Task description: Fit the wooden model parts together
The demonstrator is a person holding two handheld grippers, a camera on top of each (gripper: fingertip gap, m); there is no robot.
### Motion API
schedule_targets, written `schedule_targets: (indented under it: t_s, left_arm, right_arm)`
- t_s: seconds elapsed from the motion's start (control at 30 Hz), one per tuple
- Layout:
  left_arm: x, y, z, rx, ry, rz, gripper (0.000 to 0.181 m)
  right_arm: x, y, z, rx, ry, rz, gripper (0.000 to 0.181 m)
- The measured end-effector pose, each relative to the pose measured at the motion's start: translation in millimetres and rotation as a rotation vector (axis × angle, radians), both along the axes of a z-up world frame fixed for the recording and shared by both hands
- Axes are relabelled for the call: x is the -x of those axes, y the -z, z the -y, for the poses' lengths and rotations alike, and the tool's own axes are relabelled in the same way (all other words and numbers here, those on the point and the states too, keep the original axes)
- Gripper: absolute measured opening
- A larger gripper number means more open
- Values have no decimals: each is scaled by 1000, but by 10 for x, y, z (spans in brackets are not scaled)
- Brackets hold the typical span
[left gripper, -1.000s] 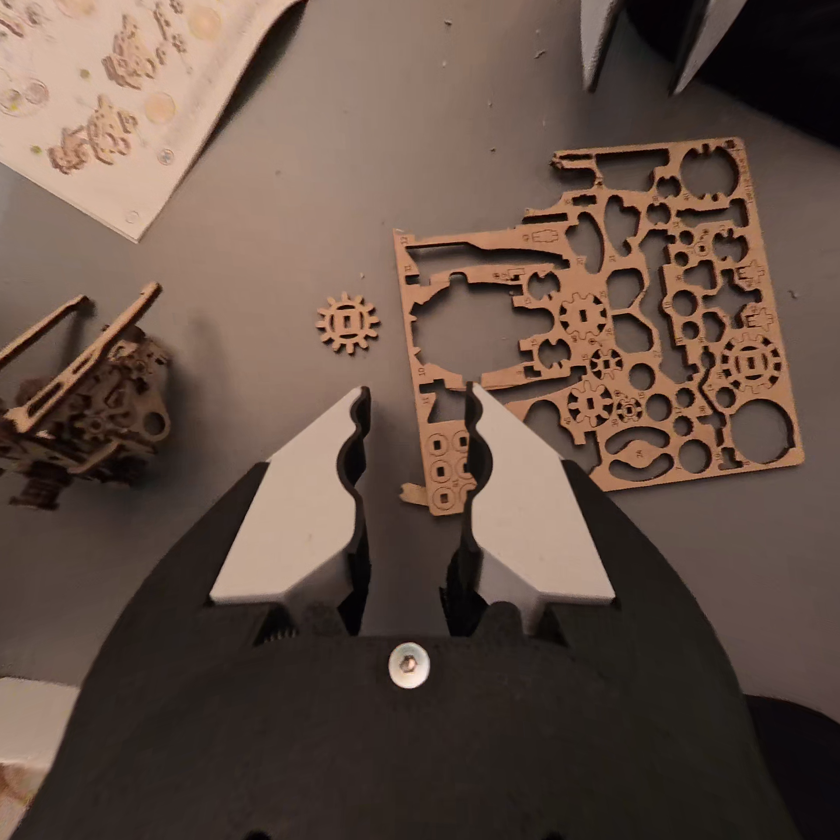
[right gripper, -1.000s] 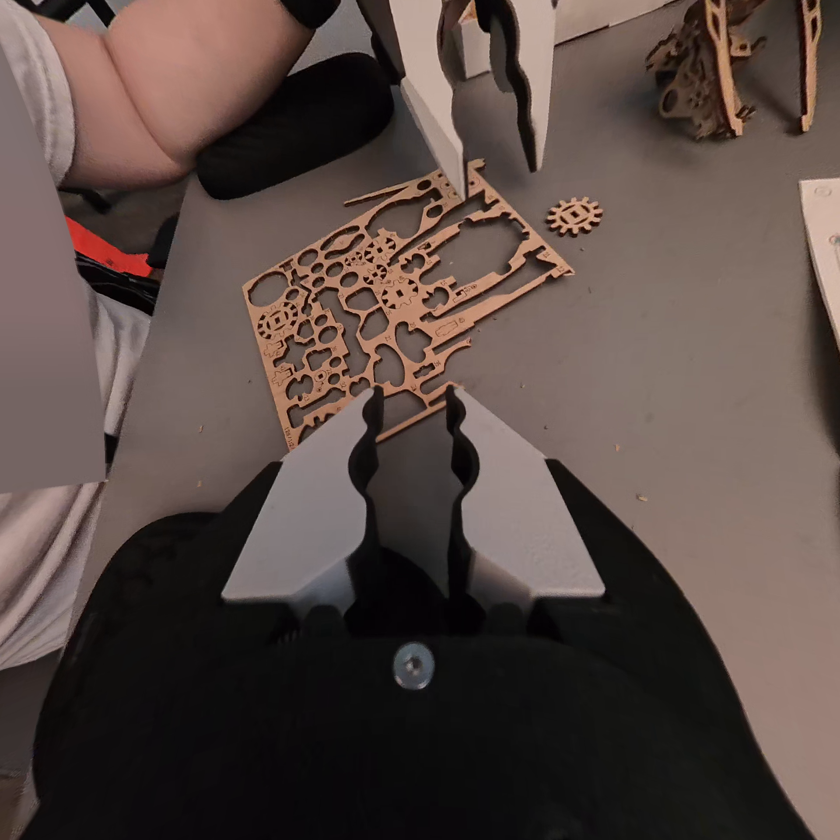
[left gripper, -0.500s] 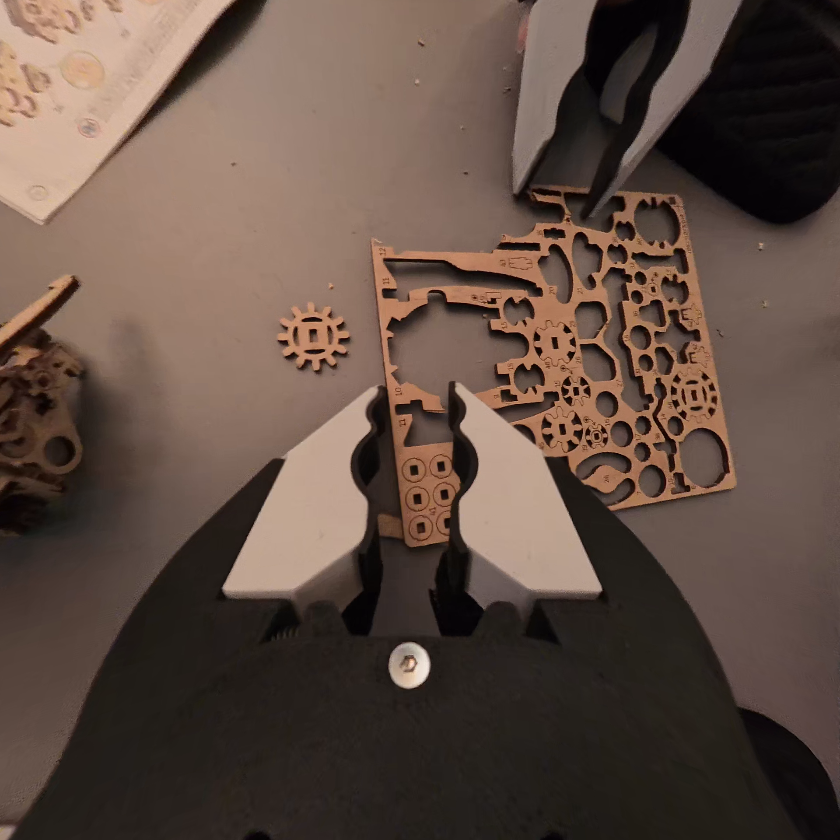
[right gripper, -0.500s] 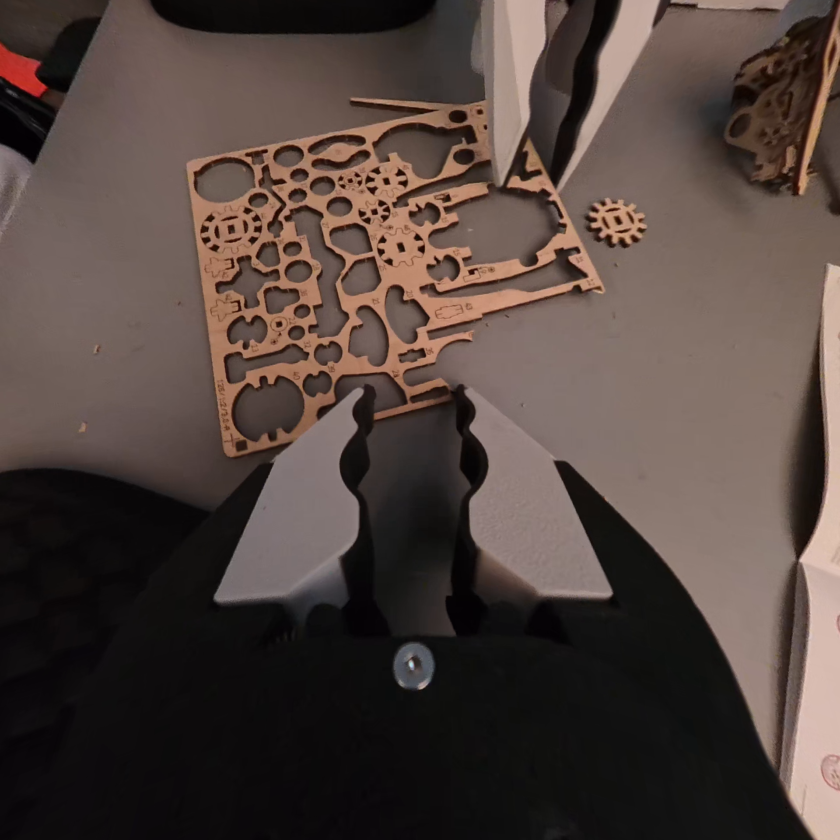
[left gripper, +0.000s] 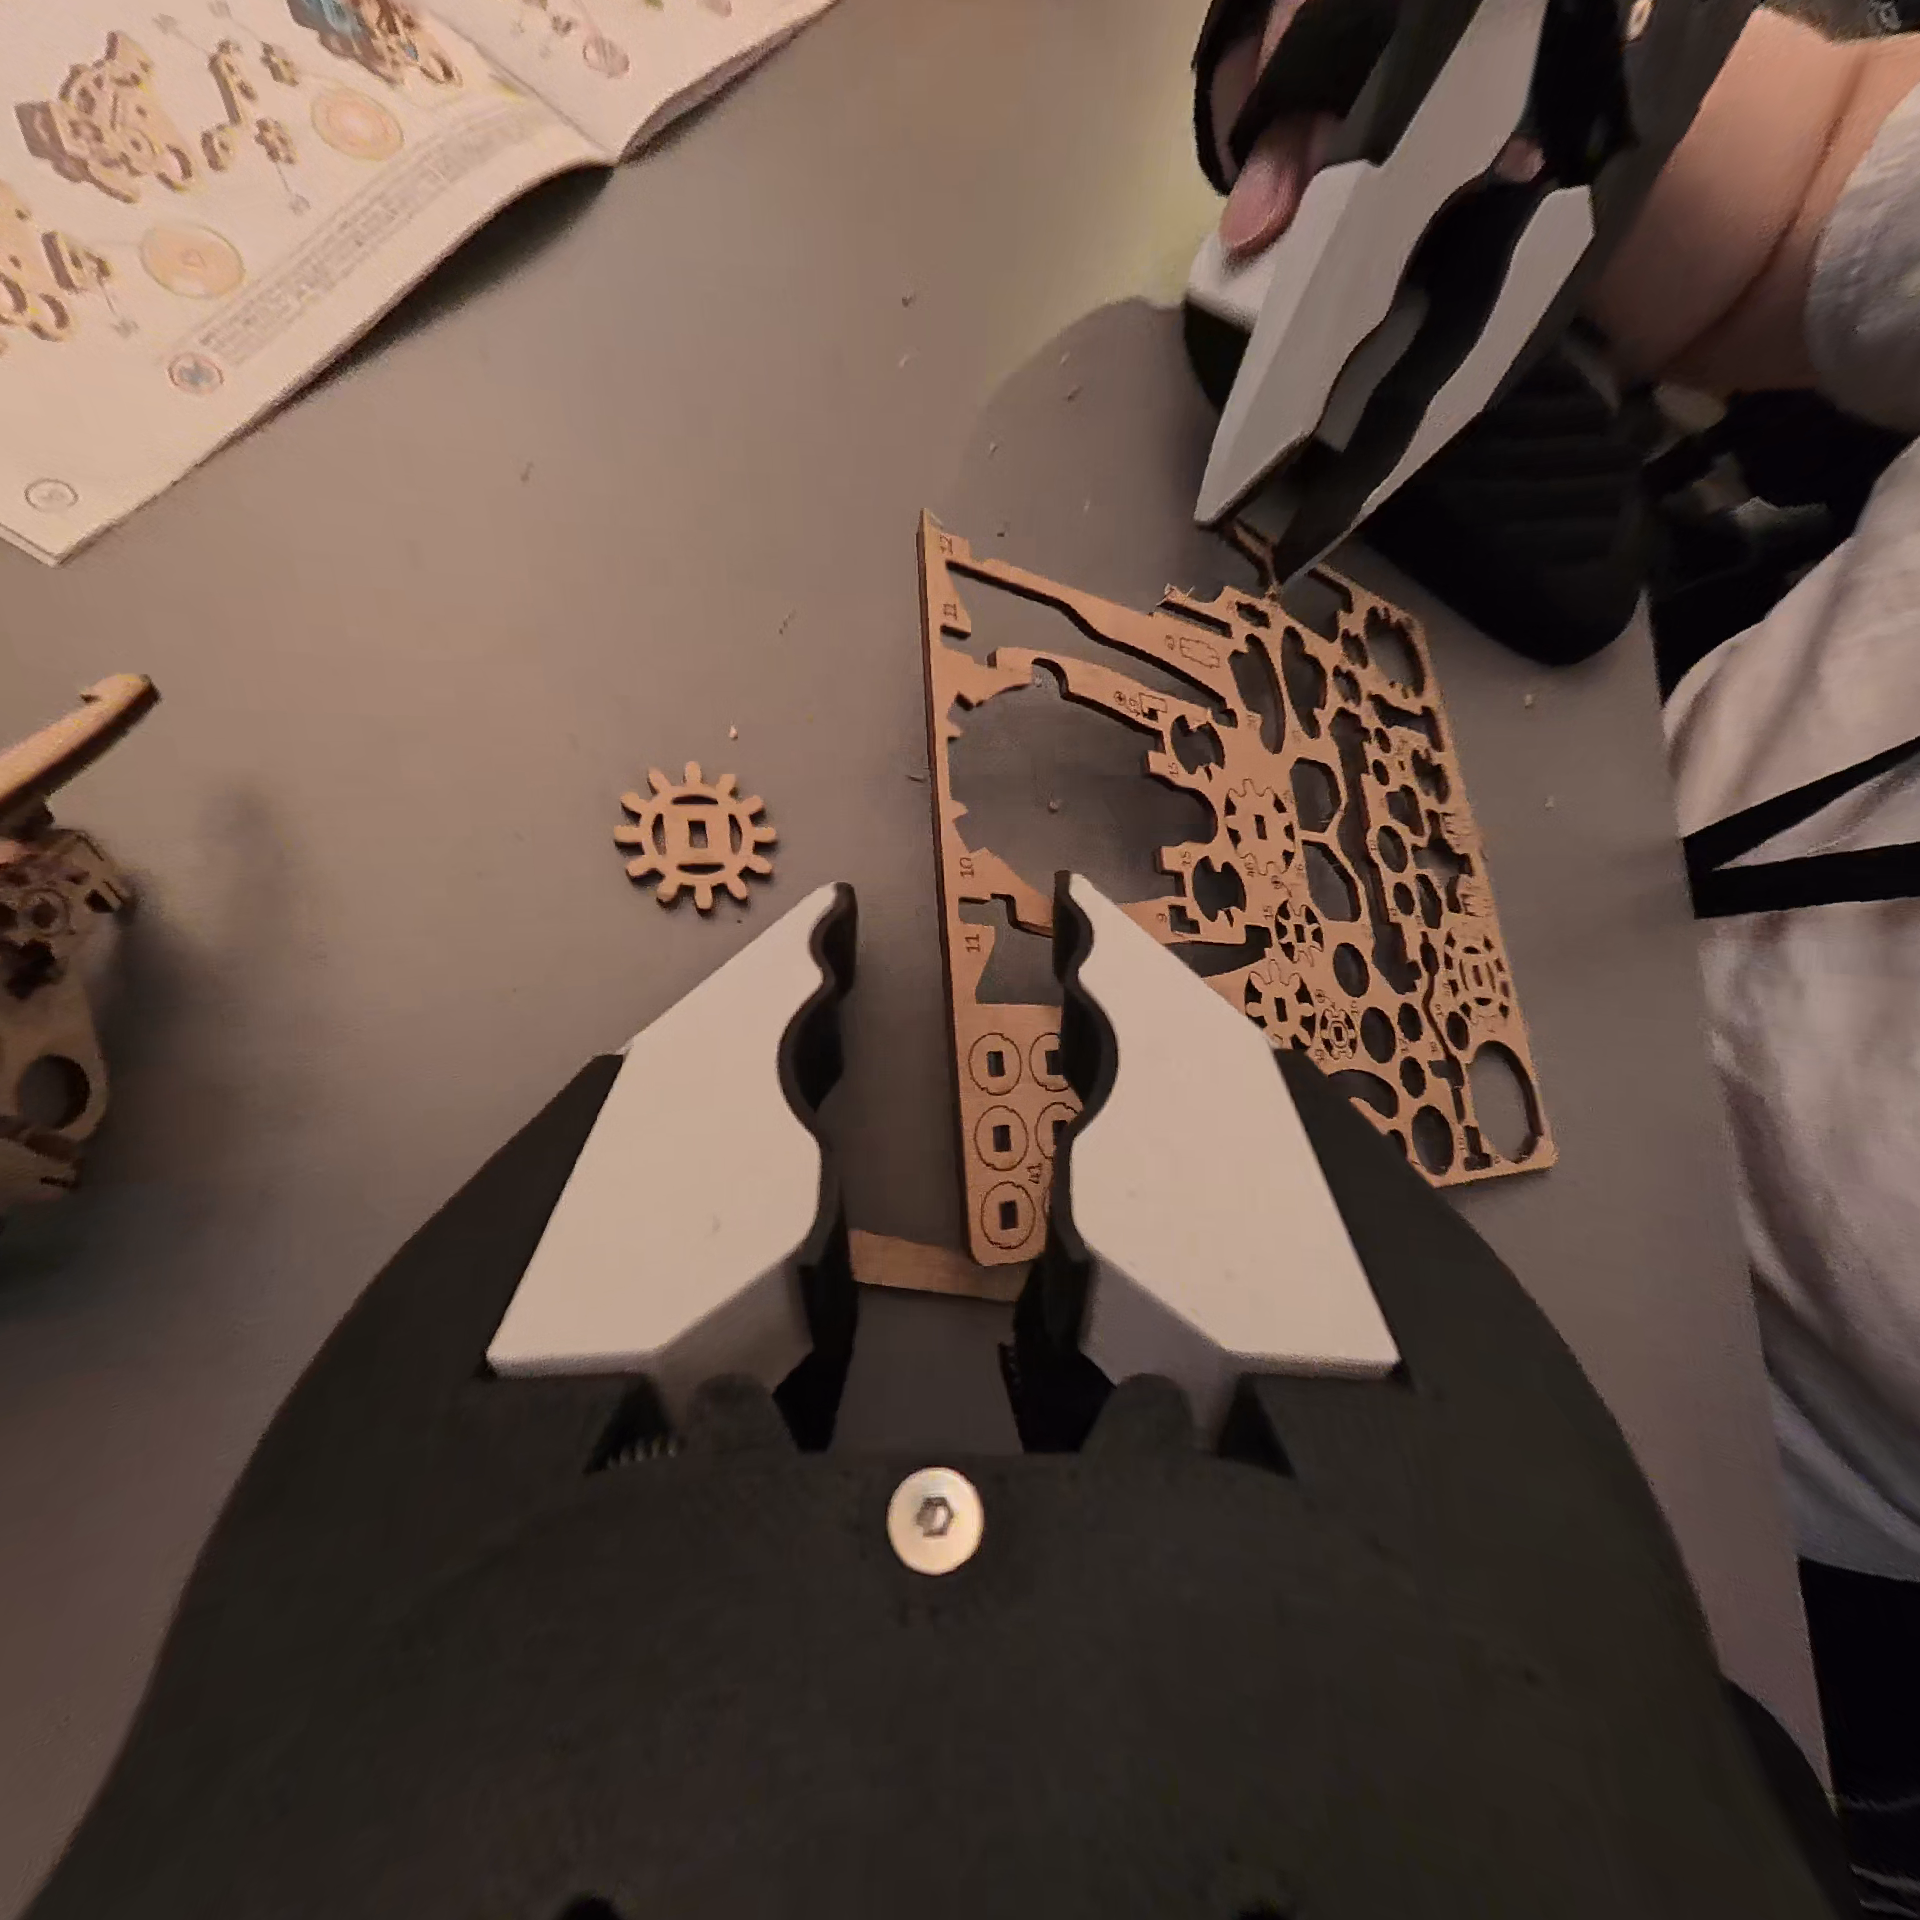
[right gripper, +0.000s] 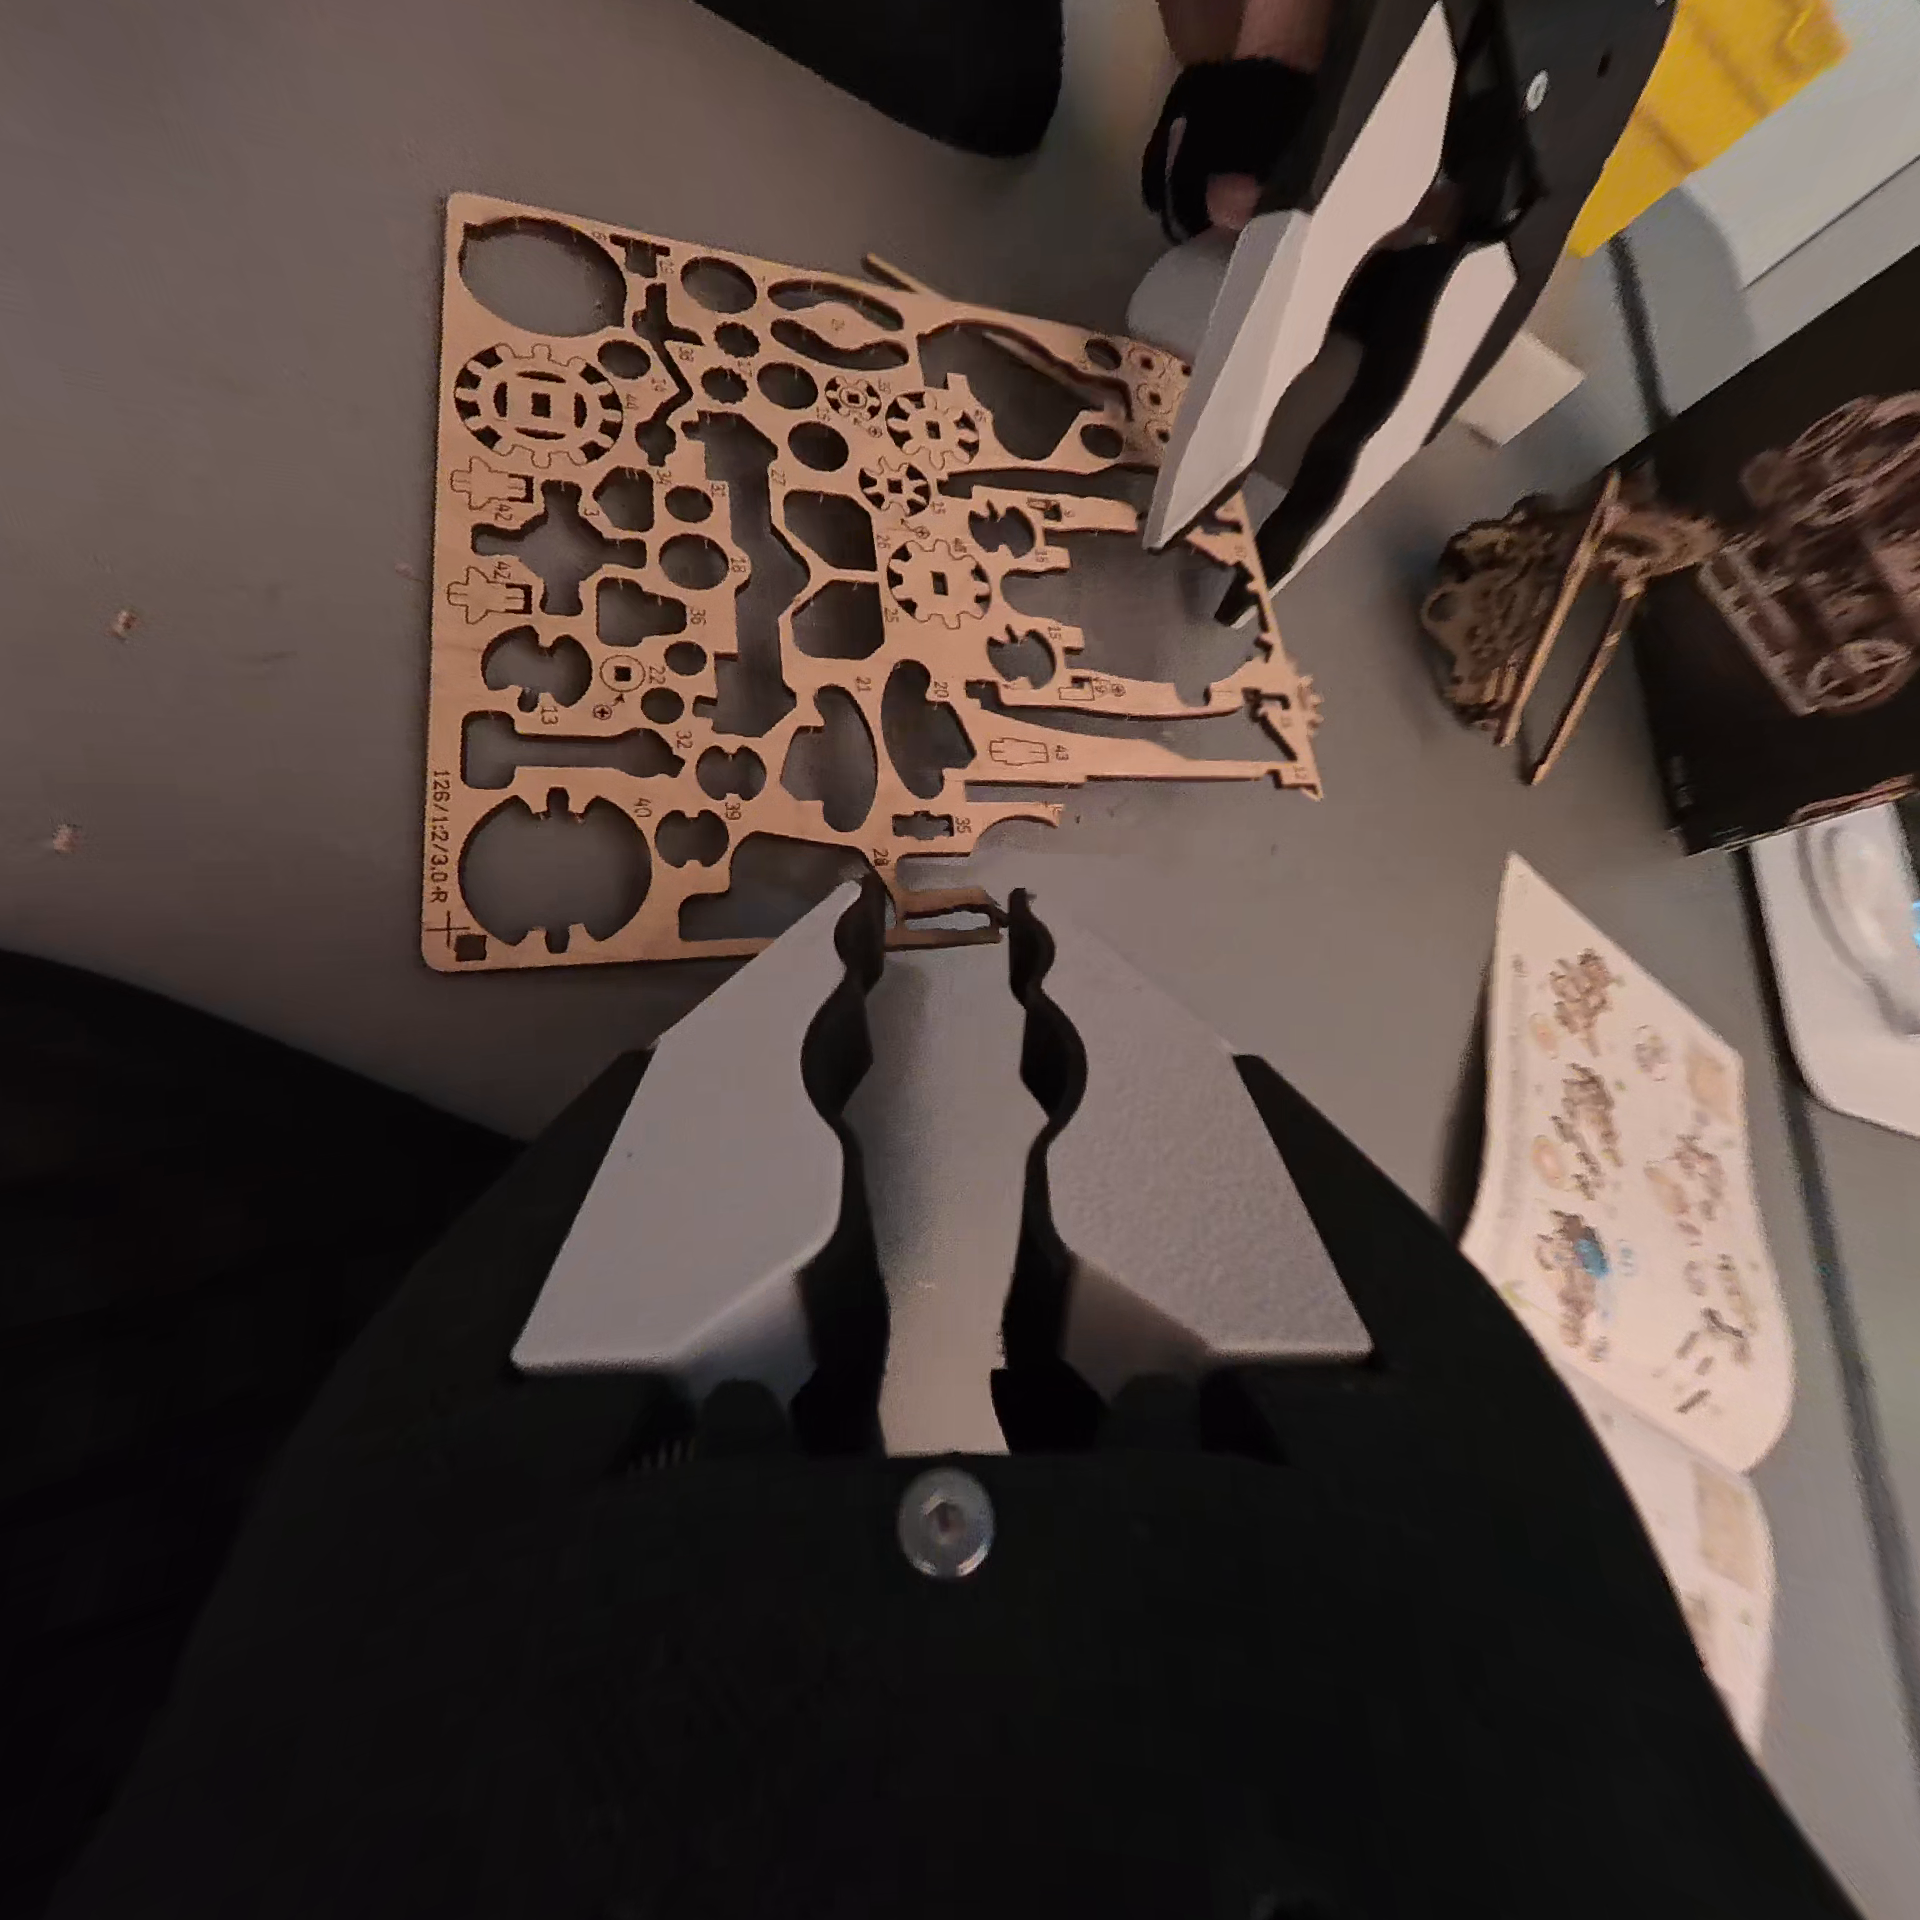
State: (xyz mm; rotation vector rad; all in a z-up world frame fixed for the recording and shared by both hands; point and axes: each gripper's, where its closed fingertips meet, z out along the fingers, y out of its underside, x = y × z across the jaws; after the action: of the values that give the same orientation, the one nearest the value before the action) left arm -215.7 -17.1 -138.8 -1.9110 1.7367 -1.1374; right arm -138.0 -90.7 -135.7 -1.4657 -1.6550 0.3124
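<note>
the laser-cut sheet is seen to be thin pale wood, matt, with darker scorched edges; the loose gear and the part-built model are of the same wood. the table is shown as smooth, matt grey. the instruction booklet is printed paper with a slight sheen. the left gripper is made of matt grey fingers, rough black plastic and a shiny metal screw.
</note>
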Motion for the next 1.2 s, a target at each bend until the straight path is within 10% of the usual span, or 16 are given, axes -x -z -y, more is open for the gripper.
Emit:
schedule_targets:
  t_s: [0.37,0.7,0.87,1.0,1.2]
  left_arm:
    - [84,-296,188,245,85,87,12]
    - [-22,-566,250,128,119,222,11]
    - [-132,-714,330,58,132,297,10]
    - [-193,-718,386,42,137,298,12]
    - [-216,-766,266,87,69,361,32]
  right_arm:
    - [-14,-127,-51,-130,12,-35,23]
    - [-81,-409,-131,604,134,-461,72]
    - [2,-449,-87,753,158,-510,63]
    - [91,-493,96,854,79,-513,9]
    - [-3,-523,-23,917,135,-588,3]
